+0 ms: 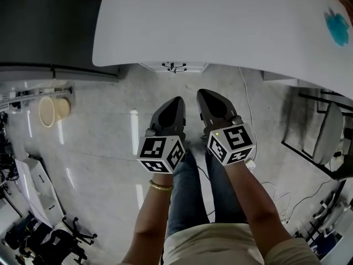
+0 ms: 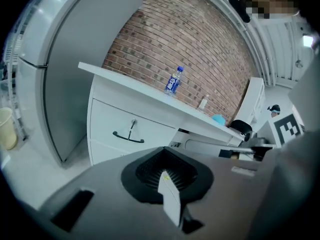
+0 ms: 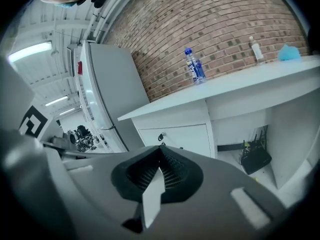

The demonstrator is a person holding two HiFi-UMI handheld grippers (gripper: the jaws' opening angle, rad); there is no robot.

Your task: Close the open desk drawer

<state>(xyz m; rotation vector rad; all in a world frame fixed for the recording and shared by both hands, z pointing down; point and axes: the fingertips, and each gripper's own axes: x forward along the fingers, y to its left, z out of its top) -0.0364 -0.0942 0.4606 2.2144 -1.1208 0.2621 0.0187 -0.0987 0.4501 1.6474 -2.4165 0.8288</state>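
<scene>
The white desk (image 1: 220, 26) fills the top of the head view. Its drawer front (image 1: 174, 67) with a dark handle shows just below the desk's edge. In the left gripper view the upper drawer (image 2: 135, 126) carries a curved black handle (image 2: 128, 137) and a key, and looks about flush with the cabinet. My left gripper (image 1: 177, 100) and right gripper (image 1: 204, 94) hover side by side in front of the drawer, clear of it. Both are shut and hold nothing. The same drawer (image 3: 175, 136) lies beyond the right gripper (image 3: 161, 171), and the left gripper (image 2: 165, 176) points at the cabinet.
A grey fridge (image 2: 65, 69) stands left of the desk, a paper cup (image 1: 52, 110) beside it. A water bottle (image 3: 194, 66), a small white bottle (image 3: 255, 49) and a blue object (image 1: 336, 26) sit on the desk. A router (image 3: 255, 158) lies underneath. A chair (image 1: 328, 134) stands at the right.
</scene>
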